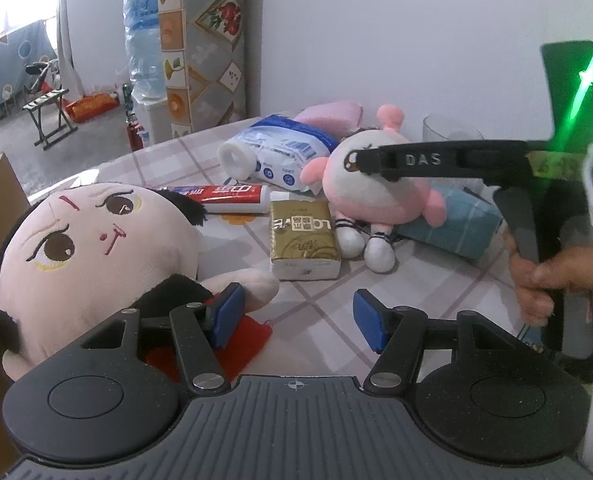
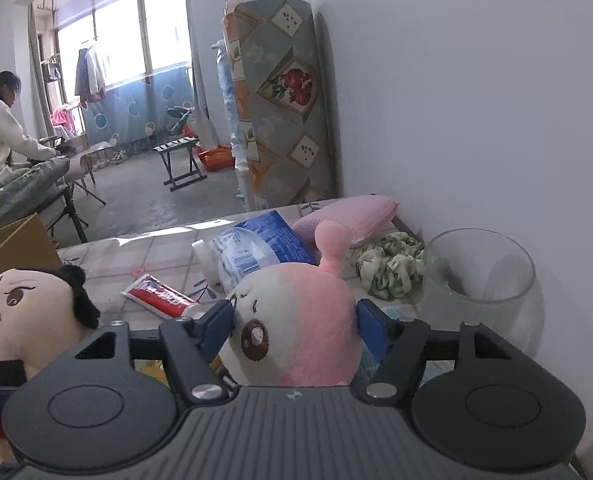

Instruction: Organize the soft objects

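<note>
Pink-and-white plush (image 2: pixel 296 320) sits right between the right gripper (image 2: pixel 294 328) fingers, both blue pads pressed against its head, so it's clamped. Over on the left gripper (image 1: pixel 296 316) the fingers are apart with nothing between them; its left pad rests against the big-headed doll (image 1: pixel 96 256), which lies on the surface (image 1: pixel 328 312) just left of them. Ahead of those fingers: a gold tissue pack (image 1: pixel 302 240) and a toothpaste tube (image 1: pixel 224 196).

Pink plush toy (image 2: pixel 296 320) fuzzy cloth; glass vase (image 2: pixel 480 276) smooth, frosted; toothpaste tube (image 2: pixel 158 295) glossy; tissue pack (image 1: pixel 303 240) shiny wrapper
</note>
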Action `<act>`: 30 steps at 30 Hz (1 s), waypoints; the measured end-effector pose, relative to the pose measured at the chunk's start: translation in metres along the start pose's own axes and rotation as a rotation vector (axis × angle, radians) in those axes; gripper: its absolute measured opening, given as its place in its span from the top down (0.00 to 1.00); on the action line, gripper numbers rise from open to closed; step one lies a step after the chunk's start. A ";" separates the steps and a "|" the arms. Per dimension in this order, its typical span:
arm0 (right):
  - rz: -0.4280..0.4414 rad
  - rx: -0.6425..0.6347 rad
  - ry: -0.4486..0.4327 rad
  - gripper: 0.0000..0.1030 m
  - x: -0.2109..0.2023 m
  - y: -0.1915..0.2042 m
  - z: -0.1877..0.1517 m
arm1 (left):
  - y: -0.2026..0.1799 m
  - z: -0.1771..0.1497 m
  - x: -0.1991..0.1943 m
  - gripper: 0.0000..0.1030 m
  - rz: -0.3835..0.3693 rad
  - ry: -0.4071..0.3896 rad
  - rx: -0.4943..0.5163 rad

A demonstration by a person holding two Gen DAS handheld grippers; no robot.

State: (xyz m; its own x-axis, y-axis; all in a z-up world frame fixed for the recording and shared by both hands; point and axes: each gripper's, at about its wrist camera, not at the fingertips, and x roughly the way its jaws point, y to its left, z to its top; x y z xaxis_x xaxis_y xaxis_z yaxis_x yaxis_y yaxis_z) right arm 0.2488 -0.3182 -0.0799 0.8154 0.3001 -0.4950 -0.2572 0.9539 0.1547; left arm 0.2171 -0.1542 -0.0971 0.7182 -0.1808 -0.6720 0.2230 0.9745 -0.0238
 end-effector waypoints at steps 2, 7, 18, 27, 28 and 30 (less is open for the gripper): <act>0.009 0.011 -0.012 0.59 -0.006 -0.002 0.000 | 0.001 0.001 -0.001 0.38 -0.006 -0.003 -0.008; 0.018 0.045 -0.049 0.60 -0.032 -0.006 0.001 | 0.003 0.001 -0.005 0.36 -0.017 -0.008 -0.010; 0.139 0.180 -0.106 0.60 -0.104 -0.019 -0.006 | 0.001 -0.005 -0.043 0.22 -0.026 -0.064 0.000; 0.424 0.358 0.050 0.60 -0.115 -0.024 -0.029 | 0.013 -0.021 -0.077 0.07 -0.158 -0.048 -0.024; 0.447 0.376 0.078 0.60 -0.110 -0.023 -0.034 | 0.014 -0.024 -0.079 0.06 -0.177 -0.041 -0.025; 0.477 0.402 0.128 0.67 -0.099 -0.022 -0.043 | 0.013 -0.029 -0.080 0.05 -0.216 -0.018 -0.022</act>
State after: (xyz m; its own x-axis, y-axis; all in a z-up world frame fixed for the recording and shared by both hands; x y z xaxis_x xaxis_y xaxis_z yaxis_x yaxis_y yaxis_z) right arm 0.1512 -0.3695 -0.0713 0.5846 0.7131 -0.3869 -0.3414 0.6488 0.6801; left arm 0.1434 -0.1229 -0.0647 0.6672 -0.3879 -0.6359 0.3588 0.9155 -0.1820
